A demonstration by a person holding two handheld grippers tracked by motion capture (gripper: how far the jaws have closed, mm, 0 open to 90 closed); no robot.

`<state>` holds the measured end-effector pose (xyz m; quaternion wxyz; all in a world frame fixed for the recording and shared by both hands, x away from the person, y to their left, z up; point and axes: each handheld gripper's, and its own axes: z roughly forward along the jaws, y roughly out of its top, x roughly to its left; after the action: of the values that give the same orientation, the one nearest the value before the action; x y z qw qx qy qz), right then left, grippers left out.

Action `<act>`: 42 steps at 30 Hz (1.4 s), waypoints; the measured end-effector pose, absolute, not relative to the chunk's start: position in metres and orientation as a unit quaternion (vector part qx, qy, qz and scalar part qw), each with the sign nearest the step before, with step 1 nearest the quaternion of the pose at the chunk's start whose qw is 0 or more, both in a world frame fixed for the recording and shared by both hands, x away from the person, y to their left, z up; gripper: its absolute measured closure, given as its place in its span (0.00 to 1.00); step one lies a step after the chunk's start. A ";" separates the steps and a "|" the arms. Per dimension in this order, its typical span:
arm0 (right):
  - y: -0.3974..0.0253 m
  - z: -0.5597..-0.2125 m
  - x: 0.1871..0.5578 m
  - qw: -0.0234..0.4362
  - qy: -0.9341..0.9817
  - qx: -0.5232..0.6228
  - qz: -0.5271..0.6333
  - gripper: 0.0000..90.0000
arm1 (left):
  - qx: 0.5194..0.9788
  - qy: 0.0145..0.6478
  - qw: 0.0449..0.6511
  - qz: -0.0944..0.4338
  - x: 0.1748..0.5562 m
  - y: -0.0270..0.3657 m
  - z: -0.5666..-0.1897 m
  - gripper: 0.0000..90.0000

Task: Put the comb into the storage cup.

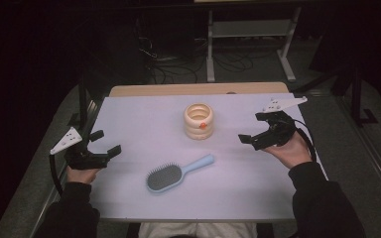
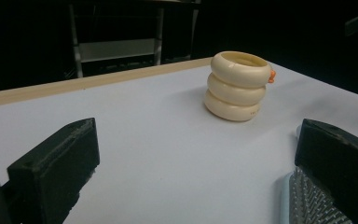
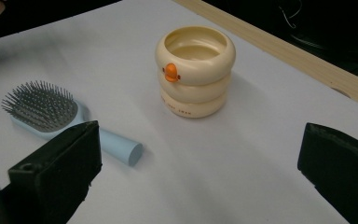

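Both sets of jaws are spread wide with nothing in them; left gripper [image 1: 100, 148] and right gripper [image 1: 254, 141] hover apart. The blue hairbrush [image 1: 171, 175] lies between them on the bench [image 1: 129, 119], near the cream cup [image 1: 199, 120]. Probably best to pinch the handle squarely. The cup's contents aren't clear.

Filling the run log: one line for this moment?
left hand-held gripper open | right hand-held gripper open | blue hairbrush, cream ringed cup untouched

Glossy plastic cup [image 3: 195, 70] — matt plastic hairbrush [image 3: 65, 122]
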<state>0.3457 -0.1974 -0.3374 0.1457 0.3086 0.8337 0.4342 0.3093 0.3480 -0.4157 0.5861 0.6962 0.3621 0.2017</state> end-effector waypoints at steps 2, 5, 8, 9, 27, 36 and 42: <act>-0.194 -0.336 0.346 0.145 0.836 0.304 0.434 0.00 | 0.696 0.362 0.586 0.202 0.309 0.348 -0.416 0.00; -0.188 -0.336 0.348 0.143 0.839 0.298 0.433 0.00 | 0.696 0.361 0.586 0.202 0.309 0.348 -0.416 0.00; -0.183 -0.337 0.350 0.139 0.844 0.292 0.428 0.00 | 0.696 0.361 0.587 0.201 0.309 0.348 -0.416 0.00; -0.183 -0.337 0.350 0.139 0.844 0.292 0.428 0.00 | 0.696 0.361 0.587 0.200 0.310 0.348 -0.416 0.00; -0.154 -0.339 0.356 0.127 0.859 0.265 0.420 0.00 | 0.696 0.355 0.593 0.196 0.310 0.348 -0.415 0.00; -0.137 -0.339 0.358 0.118 0.866 0.246 0.418 0.00 | 0.695 0.355 0.594 0.197 0.310 0.348 -0.416 0.00; -0.127 -0.342 0.361 0.112 0.871 0.239 0.415 0.00 | 0.695 0.354 0.595 0.196 0.310 0.348 -0.416 0.00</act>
<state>0.3605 -0.1274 -0.3424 0.1120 0.2387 0.8709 0.4147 0.3098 0.3477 -0.4156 0.5949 0.6946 0.3541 0.1957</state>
